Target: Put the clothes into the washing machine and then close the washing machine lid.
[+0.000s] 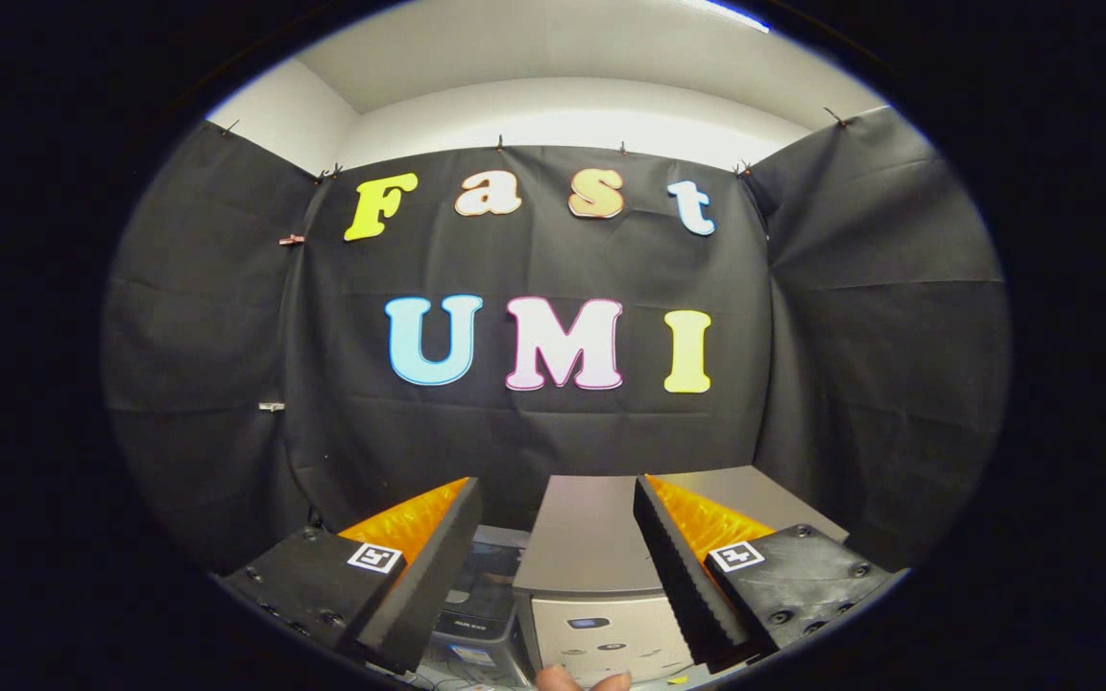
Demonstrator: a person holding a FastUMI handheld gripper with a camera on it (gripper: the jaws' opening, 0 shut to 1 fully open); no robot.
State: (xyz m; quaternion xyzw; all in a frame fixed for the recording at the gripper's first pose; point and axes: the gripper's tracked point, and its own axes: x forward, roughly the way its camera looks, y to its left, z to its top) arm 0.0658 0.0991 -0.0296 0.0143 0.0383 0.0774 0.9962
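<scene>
Black cloth wall [553, 432] stands behind the washing machine [591, 566], with white room wall [553, 120] above it. The washing machine is a silver-grey box with a flat top; its front panel with small buttons faces me, low between my fingers. Can't tell from here whether its lid is up or down. A darker box-like unit [481, 600] sits just beside the washing machine, on its left, partly hidden by my left finger. My gripper [553, 576] is released, fingers [419, 576] spread wide apart, nothing between them but the machine farther off; not touching it. A fingertip of a hand [582, 679] shows just below the washing machine's front panel. Small yellow scrap [676, 679] near the panel's lower right; too small to tell.
</scene>
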